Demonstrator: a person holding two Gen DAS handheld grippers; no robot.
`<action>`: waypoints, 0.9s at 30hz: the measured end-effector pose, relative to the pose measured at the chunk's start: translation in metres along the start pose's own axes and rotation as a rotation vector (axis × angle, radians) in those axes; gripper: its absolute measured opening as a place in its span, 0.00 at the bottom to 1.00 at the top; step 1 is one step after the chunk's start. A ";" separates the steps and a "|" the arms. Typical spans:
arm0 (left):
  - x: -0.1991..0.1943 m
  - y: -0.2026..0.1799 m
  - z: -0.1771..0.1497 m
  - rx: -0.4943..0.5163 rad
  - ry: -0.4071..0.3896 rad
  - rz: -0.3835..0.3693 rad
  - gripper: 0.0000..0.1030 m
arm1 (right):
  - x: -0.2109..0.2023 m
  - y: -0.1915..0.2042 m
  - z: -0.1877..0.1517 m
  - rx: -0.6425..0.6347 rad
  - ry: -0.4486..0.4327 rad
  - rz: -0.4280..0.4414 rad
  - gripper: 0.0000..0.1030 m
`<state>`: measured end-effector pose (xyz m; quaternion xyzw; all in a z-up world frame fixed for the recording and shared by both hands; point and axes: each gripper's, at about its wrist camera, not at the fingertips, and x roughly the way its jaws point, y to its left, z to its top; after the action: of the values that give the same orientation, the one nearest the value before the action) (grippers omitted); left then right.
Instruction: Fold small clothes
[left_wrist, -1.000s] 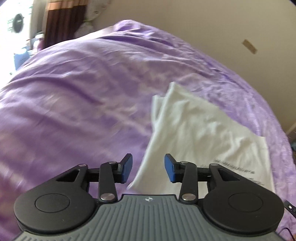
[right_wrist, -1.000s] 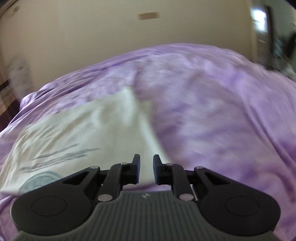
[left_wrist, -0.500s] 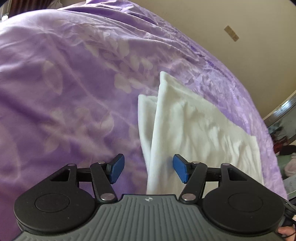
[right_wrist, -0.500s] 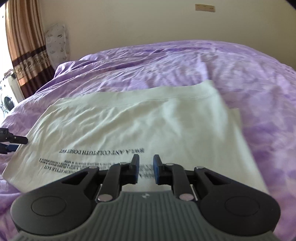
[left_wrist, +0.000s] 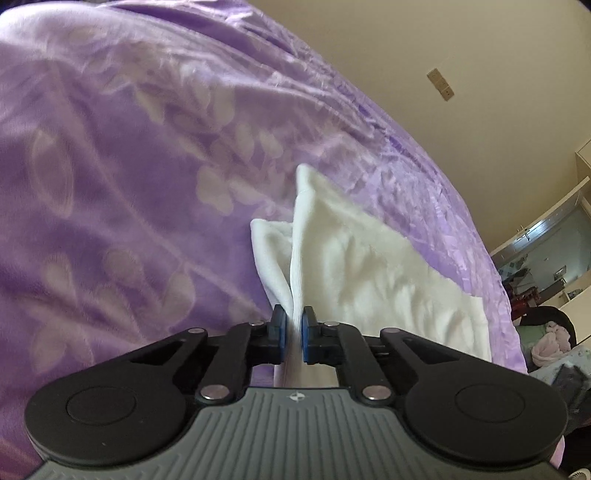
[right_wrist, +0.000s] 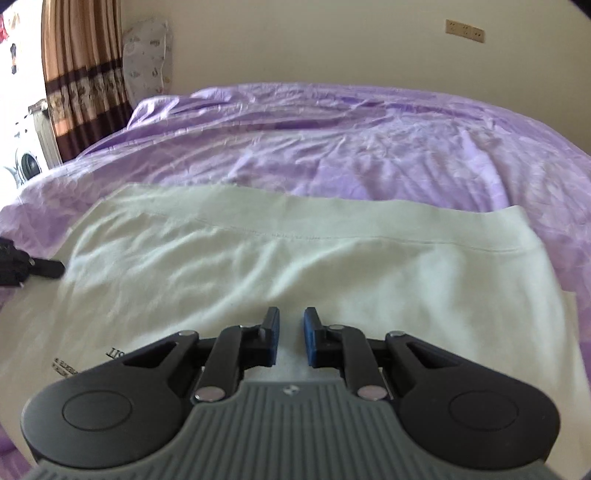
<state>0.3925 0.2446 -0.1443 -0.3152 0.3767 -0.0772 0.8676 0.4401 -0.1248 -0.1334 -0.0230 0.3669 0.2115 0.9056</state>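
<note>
Closed within the last half second onto the garment's edge: left gripper (left_wrist: 293, 326), blue pads now clenched on a raised ridge of white fabric, where a moment earlier they straddled that edge wide apart. Brought in closer over the cloth since the earlier view: right gripper (right_wrist: 291, 341), jaws narrowed a little further, a slim gap showing between the pads; fabric beneath rather than visibly between them, so no grip confirmed.

White T-shirt (right_wrist: 295, 266) spread flat on the purple bedspread (right_wrist: 369, 147), toward the near edge of the bed, black printed lettering near its near-left corner, a stitched hem running across its far side. Second layer of fabric peeking out beside the pinched edge in the left wrist view. Left gripper's tip visible at the shirt's left edge in the right wrist view.

Step in hand, as judged: securing both ends of one side before a fold. Next move likely calls for a firm pinch by the right claw on its own stretch of edge, then an even lift and carry across.
</note>
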 end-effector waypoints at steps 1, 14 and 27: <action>-0.003 -0.003 0.001 0.000 -0.008 0.003 0.07 | 0.005 0.001 -0.001 -0.006 0.016 -0.006 0.07; -0.045 -0.152 0.020 0.184 0.011 0.089 0.06 | -0.082 -0.039 -0.003 0.108 -0.025 -0.036 0.07; 0.014 -0.371 -0.041 0.470 0.113 0.227 0.06 | -0.173 -0.145 -0.051 0.290 -0.123 -0.073 0.07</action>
<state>0.4121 -0.0735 0.0499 -0.0561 0.4294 -0.0821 0.8976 0.3536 -0.3297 -0.0705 0.1077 0.3364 0.1243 0.9273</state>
